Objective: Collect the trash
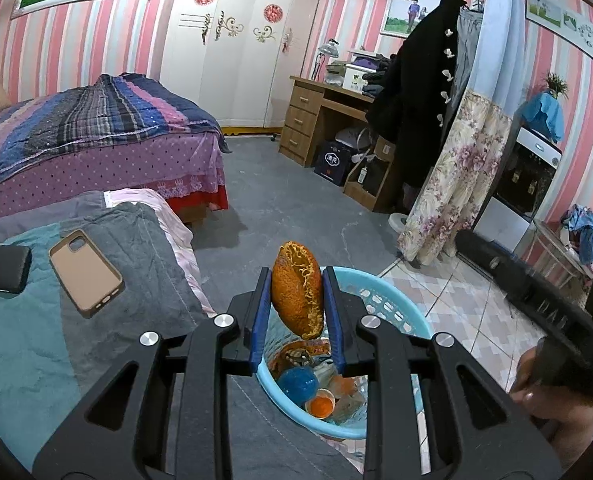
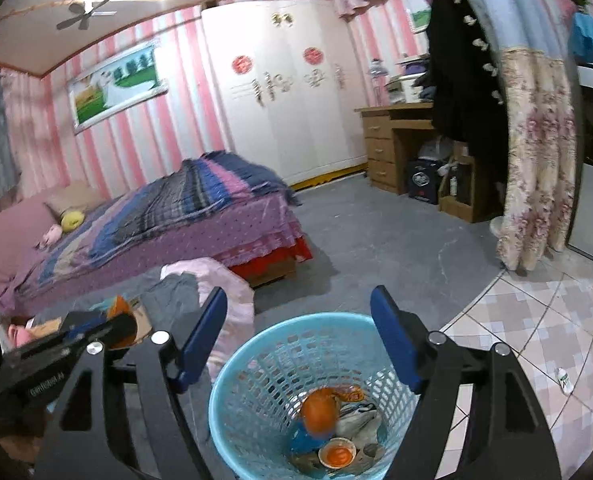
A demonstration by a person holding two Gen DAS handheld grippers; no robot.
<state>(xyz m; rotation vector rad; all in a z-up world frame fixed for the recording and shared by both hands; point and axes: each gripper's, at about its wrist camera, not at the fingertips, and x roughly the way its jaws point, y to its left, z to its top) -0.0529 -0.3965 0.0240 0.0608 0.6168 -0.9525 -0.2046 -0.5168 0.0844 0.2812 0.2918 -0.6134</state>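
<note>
**Left wrist view: peel held right over the basket**

The left gripper (image 1: 297, 304) is closed on an orange peel (image 1: 297, 290), its long axis running along the fingers. The blue trash basket (image 1: 380, 292) sits directly below and slightly ahead, already holding scraps. Letting go should drop it in. The right gripper (image 2: 298, 336) hangs wide open and empty above the same basket (image 2: 256, 360).

Orange peel (image 1: 296, 290) above blue basket (image 1: 380, 300)

Both wrist views close above basket (image 1: 380, 296) (image 2: 256, 360), facing wardrobe (image 1: 236, 60) (image 2: 296, 92).
</note>
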